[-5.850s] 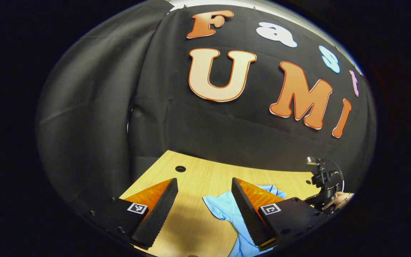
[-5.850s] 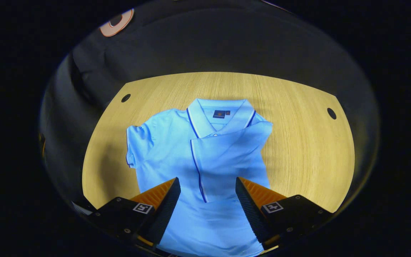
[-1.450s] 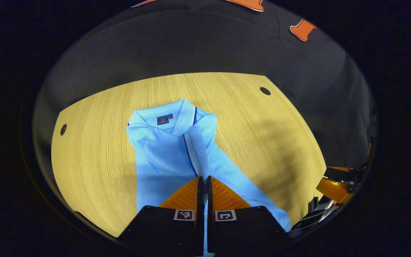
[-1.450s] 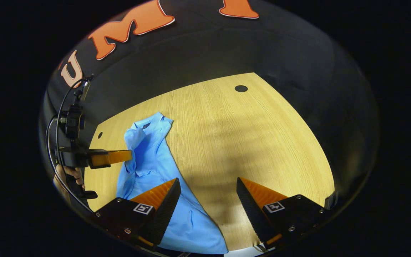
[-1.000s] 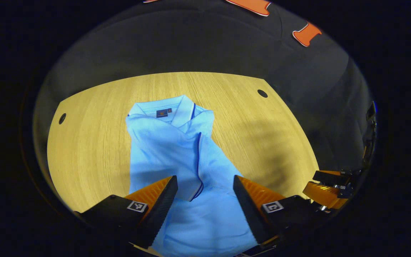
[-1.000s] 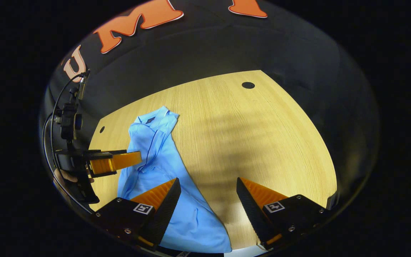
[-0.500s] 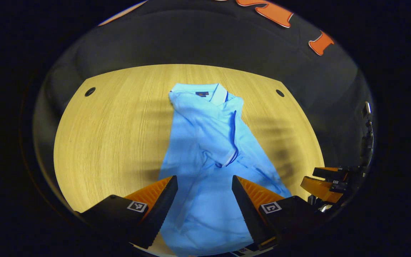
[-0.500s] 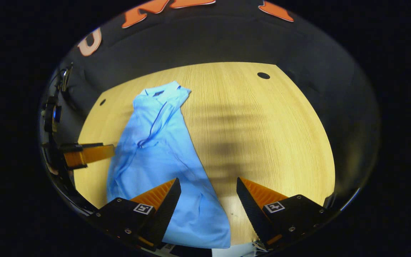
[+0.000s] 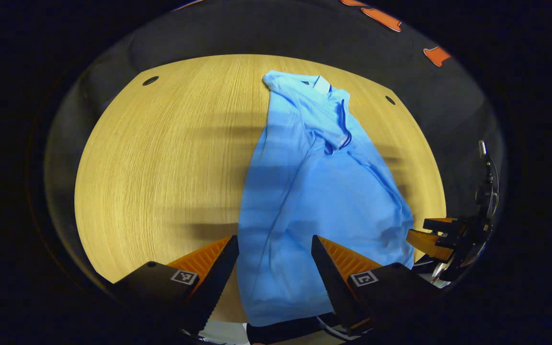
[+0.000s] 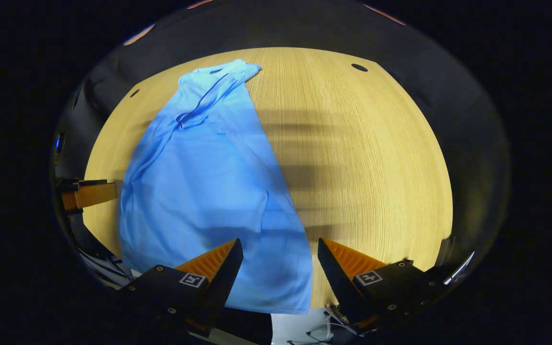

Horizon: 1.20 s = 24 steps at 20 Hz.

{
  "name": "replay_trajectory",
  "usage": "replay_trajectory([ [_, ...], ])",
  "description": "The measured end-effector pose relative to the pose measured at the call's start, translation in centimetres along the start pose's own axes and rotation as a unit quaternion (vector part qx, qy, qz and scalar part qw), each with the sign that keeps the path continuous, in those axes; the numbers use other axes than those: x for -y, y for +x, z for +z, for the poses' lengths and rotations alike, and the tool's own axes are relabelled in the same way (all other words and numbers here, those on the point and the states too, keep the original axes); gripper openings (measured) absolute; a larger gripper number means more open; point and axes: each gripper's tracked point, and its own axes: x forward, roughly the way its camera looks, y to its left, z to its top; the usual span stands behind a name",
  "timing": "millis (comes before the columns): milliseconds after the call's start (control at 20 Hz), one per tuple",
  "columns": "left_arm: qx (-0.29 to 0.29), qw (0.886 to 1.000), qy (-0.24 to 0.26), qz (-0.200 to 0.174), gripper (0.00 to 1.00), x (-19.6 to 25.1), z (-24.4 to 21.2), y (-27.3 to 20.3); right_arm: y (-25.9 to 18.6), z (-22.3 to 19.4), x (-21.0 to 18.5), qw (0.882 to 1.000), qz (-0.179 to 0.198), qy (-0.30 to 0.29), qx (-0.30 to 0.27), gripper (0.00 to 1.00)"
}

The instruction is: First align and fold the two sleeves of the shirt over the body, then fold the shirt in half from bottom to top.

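Both the left gripper [image 9: 274, 261] and right gripper [image 10: 280, 261] gape wide, holding nothing, above the shirt's [image 9: 314, 191] hem. Shirt lies lengthwise on the table [image 9: 161, 158], collar at the far end.

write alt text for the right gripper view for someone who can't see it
A light blue shirt lies lengthwise on a wooden table, sleeves folded in over the body, collar at the far end and hem at the near edge. The right gripper hovers open over the hem's right corner; the left gripper pokes in at the left edge.
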Motion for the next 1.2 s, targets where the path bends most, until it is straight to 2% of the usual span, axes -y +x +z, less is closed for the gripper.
replay_trajectory([
  [200,-0.024,1.000,0.002,0.008,1.00,-0.7,-3.7,-0.8,-0.6,-4.8,-0.2,0.999,-0.003,-0.019,-0.039,0.97],
  [350,-0.043,0.999,0.016,0.017,0.99,-1.1,-6.6,-1.1,-0.5,-7.5,-0.3,0.998,0.000,-0.008,-0.066,1.00],
  [400,-0.049,0.998,0.019,0.018,0.99,-1.0,-7.5,-1.0,-0.5,-8.0,-0.2,0.997,0.000,-0.005,-0.071,0.98],
  [650,-0.085,0.996,0.007,0.022,0.99,-0.7,-11.4,-0.2,0.1,-9.6,-0.2,0.996,-0.013,-0.013,-0.082,0.98],
  [850,-0.094,0.995,0.013,0.033,1.00,-0.9,-12.5,0.3,0.7,-10.3,-1.2,0.996,-0.008,-0.013,-0.091,0.96],
  [1050,-0.091,0.994,0.028,0.049,0.99,-0.9,-12.4,0.6,0.7,-10.3,-1.9,0.996,0.006,0.003,-0.093,0.92],
  [1100,-0.090,0.994,0.030,0.056,0.98,-1.0,-12.5,0.7,0.7,-10.2,-1.9,0.996,0.007,0.008,-0.093,0.80],
  [1150,-0.088,0.994,0.031,0.063,0.98,-1.0,-12.4,0.9,0.7,-10.3,-1.9,0.996,0.007,0.006,-0.094,0.85],
  [1200,-0.091,0.993,0.034,0.070,0.98,-1.0,-12.5,0.8,0.8,-10.2,-1.9,0.996,0.007,0.004,-0.093,0.84],
])
